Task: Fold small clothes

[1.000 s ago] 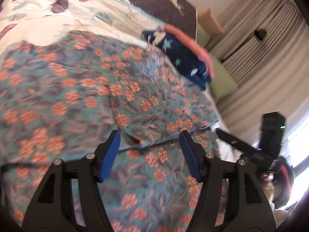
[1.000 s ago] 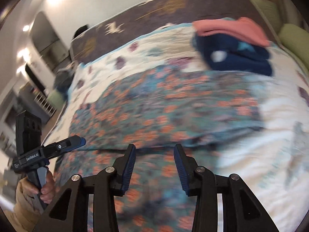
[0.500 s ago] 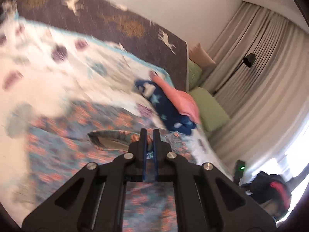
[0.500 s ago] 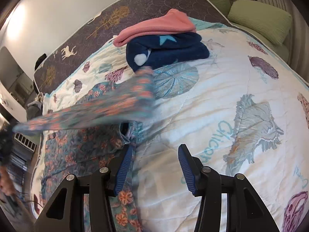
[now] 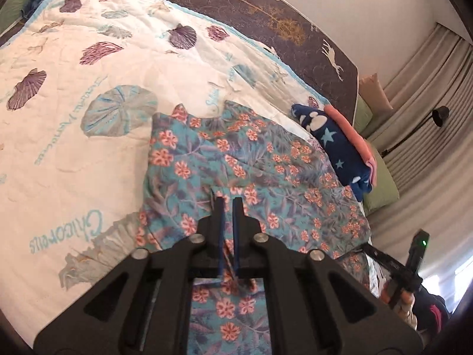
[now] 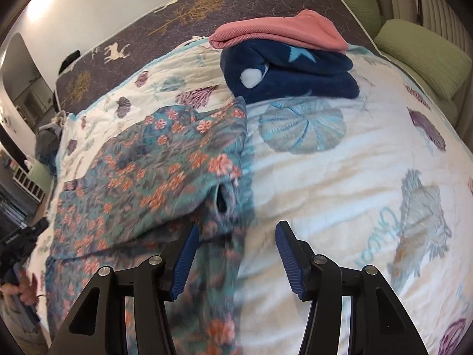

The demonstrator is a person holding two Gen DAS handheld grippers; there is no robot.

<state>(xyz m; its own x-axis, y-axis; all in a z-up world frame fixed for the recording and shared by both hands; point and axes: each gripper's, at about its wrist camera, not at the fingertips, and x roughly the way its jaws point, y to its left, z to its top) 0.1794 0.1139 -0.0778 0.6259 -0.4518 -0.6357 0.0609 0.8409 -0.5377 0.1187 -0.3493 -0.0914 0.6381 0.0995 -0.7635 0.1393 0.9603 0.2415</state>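
A teal garment with orange flowers lies on the bed, one part folded over the rest; it also shows in the right wrist view. My left gripper is shut on a fold of this floral garment, with cloth showing between the blue pads. My right gripper is open and empty, low over the garment's right edge, its left finger over the cloth and its right finger over the quilt.
A white quilt with shell prints covers the bed. A folded stack, navy star fleece under a pink garment, lies beyond the floral garment. Green cushions sit at the right. The other gripper shows at right.
My left gripper closed on the floral cloth, lifted it and carried it over, folding it. My right gripper stayed open and moved to the garment's right edge.
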